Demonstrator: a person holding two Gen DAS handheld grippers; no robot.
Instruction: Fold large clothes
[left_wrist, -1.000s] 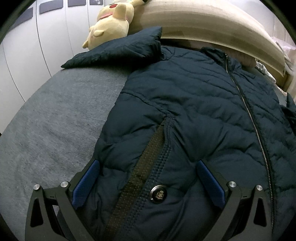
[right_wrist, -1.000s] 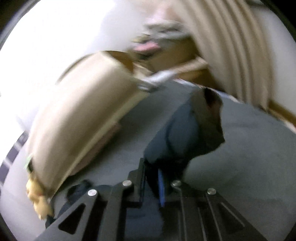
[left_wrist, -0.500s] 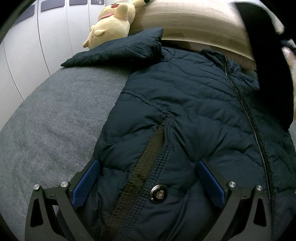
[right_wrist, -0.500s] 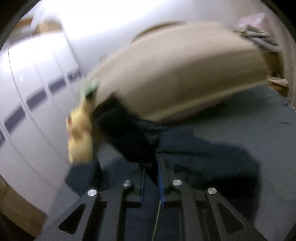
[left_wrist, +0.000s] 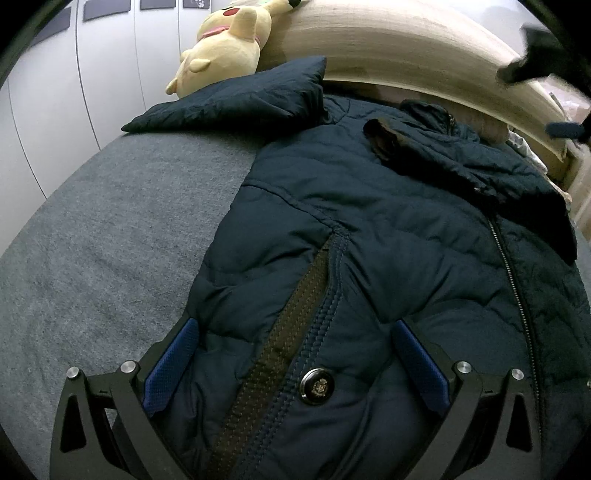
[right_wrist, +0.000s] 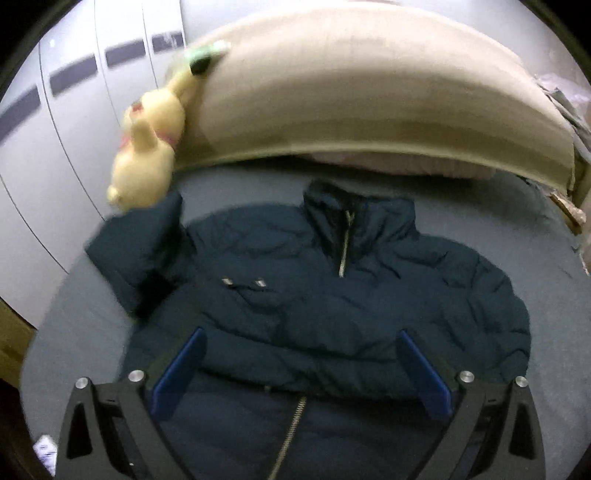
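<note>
Over the jacket (right_wrist: 332, 314), the right gripper's (right_wrist: 301, 369) fingers have just opened wide, empty.

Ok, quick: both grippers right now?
Left gripper: open, pads either side of the jacket, not pressing.
Right gripper: just opened, holding nothing.

Left gripper (left_wrist: 295, 363) tilted down over the jacket (left_wrist: 388, 229) hem, jaws wide, jacket fabric between the pads. Right gripper (right_wrist: 301, 369) above the jacket's folded sleeve, tilted down, jaws just sprung wide, gripping nothing.
</note>
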